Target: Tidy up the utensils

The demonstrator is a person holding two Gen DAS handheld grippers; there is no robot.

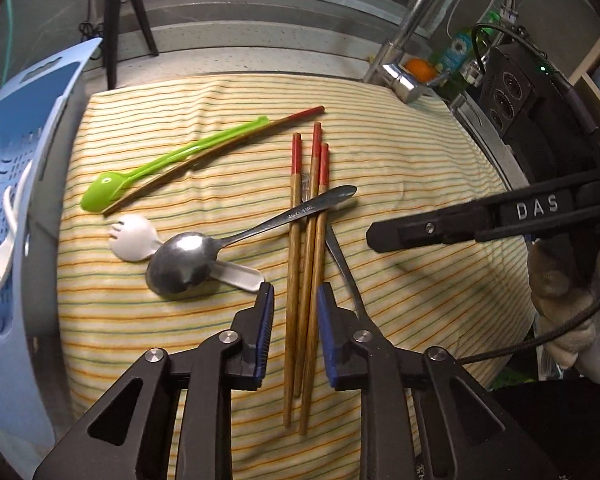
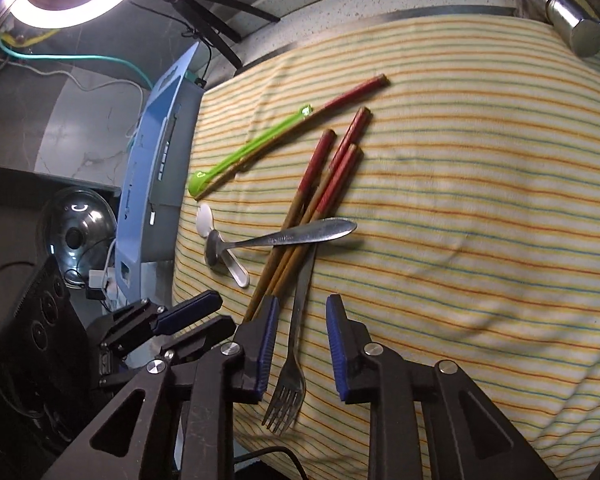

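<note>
While my left gripper hangs low over the bench, its jaws stand narrow around the 3 wooden chopsticks with red ends. The blue pads sit on each side of the sticks, and I see a small gap on both sides, so nothing is pinched.

My right gripper also has narrow jaws. The long metal fork lies between them, prongs toward me. The pads do not touch it.

Everything lies on a striped yellow cloth spread over the bench. The shiny metal spoon rests with its handle across the 3 chopsticks. Its bowl sits on top of a small white plastic spork. The fork handle goes under the chopsticks and the spoon handle.

Farther back, a bright green plastic spoon lies along 1 more chopstick with a red end. The 2 touch side by side.

A light blue plastic basket with holes stands at the left edge of the cloth. A white plastic spoon is already in it.

A shiny metal tap sticks out at the far right corner of the cloth. In the right wrist view, a bright ring lamp glows at the top left.

From the left wrist view I see my right gripper reaching in from the right, held by a hand in a pale glove.
</note>
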